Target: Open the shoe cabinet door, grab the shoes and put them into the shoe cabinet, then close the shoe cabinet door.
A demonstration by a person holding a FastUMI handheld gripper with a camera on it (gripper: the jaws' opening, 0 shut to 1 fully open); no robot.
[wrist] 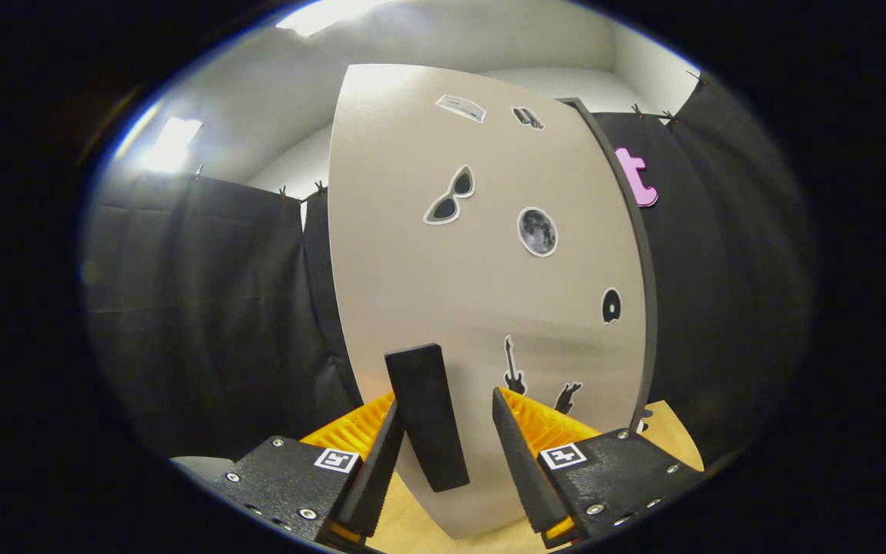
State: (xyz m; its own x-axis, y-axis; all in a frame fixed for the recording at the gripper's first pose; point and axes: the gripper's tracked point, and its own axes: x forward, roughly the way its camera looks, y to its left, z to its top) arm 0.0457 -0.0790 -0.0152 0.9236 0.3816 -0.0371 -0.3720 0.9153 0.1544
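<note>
The shoe cabinet door (pixel 412 269) is a tall beige panel with small stickers, close in front of me. A black upright bar handle (pixel 426 415) stands off its lower part. My gripper (pixel 447 400) is open, with the handle between its fingers. The left finger (pixel 378 469) lies right against the handle's side, while a gap of beige door shows between the handle and the right finger (pixel 520 462). A dark strip (pixel 639 261) runs down the door's right side; I cannot tell whether the door is fully closed or slightly ajar.
Black cloth walls (pixel 197 308) hang to the left and right of the cabinet. A light wooden floor (pixel 674 438) shows beneath the door and beside the right finger. White walls and ceiling lights are above.
</note>
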